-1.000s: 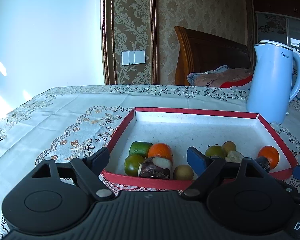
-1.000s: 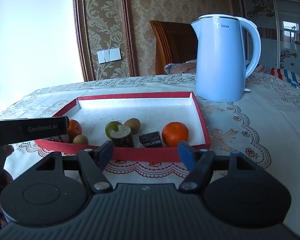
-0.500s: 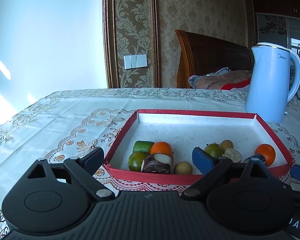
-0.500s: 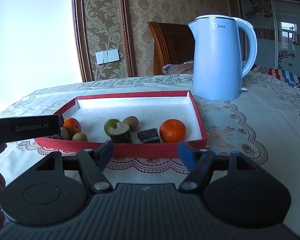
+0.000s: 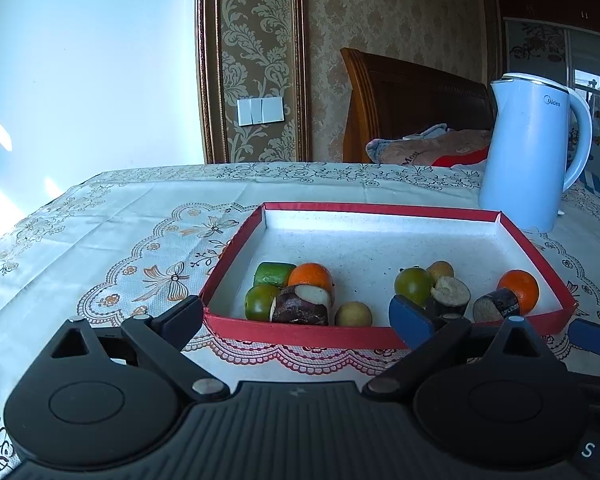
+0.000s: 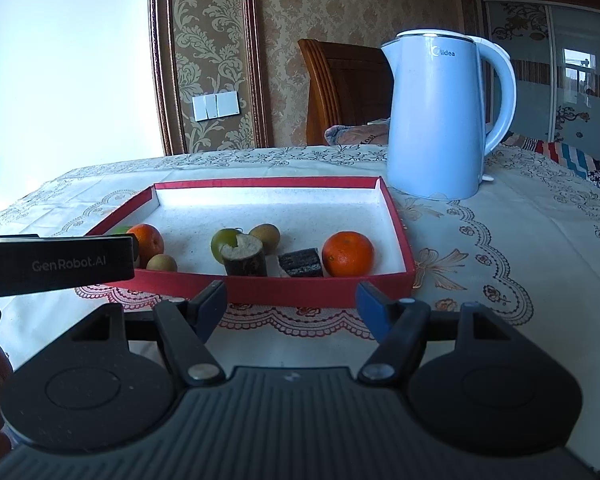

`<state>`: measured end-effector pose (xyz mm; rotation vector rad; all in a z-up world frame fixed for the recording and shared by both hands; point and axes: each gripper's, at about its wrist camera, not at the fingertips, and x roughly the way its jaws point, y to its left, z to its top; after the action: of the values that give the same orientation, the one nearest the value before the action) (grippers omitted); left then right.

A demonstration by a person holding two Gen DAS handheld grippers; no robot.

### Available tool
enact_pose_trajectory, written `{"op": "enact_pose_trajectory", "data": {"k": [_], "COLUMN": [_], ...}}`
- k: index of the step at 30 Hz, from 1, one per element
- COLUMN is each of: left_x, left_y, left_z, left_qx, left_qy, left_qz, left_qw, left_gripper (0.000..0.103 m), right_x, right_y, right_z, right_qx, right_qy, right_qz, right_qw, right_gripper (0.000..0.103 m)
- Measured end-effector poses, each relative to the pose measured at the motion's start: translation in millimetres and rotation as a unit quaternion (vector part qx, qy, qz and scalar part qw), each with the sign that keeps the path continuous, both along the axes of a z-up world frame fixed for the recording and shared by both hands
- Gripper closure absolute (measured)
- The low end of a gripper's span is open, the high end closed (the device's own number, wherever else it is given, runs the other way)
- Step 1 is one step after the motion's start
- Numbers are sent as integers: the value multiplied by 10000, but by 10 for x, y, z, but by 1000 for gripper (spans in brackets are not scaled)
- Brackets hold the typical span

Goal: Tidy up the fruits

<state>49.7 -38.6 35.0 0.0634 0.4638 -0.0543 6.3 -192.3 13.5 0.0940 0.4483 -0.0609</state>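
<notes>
A red-rimmed white tray (image 5: 300, 330) (image 6: 300, 286) lies on the tablecloth with fruit in two groups along its near side. The left group has an orange (image 5: 311, 278), green fruits (image 5: 261, 300), a dark cut piece (image 5: 300, 306) and a small brown fruit (image 5: 354, 314). The right group has an orange (image 6: 348, 253), a green fruit (image 6: 224, 240), a brown fruit (image 6: 265, 235) and dark cut pieces (image 6: 246, 258). My left gripper (image 5: 296, 316) is open and empty before the tray's near edge. My right gripper (image 6: 292, 300) is open and empty, also just short of the tray.
A light blue kettle (image 5: 534, 152) (image 6: 440, 116) stands behind the tray's right corner. The left gripper's body (image 6: 56, 264) crosses the left of the right wrist view. A wooden chair (image 5: 404, 100) stands behind the table.
Both grippers have drawn back a little from the tray and stayed open. The fruits have not moved.
</notes>
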Motion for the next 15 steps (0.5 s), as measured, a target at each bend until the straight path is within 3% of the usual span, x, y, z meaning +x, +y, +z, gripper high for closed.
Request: {"op": "enact_pose_trajectory", "data": {"k": [15], "left_x": [-10], "left_y": [-21], "left_z": [-84], "left_qx": [-34], "left_qy": [148], "left_qz": [-157], "left_qw": [9998], "left_gripper": [3], "right_x": [107], "right_y": [133], "right_z": [-44], "right_qx": [-91], "right_qy": [259], "right_qz": [67], "right_qw": [9996], "right_gripper": [32]}}
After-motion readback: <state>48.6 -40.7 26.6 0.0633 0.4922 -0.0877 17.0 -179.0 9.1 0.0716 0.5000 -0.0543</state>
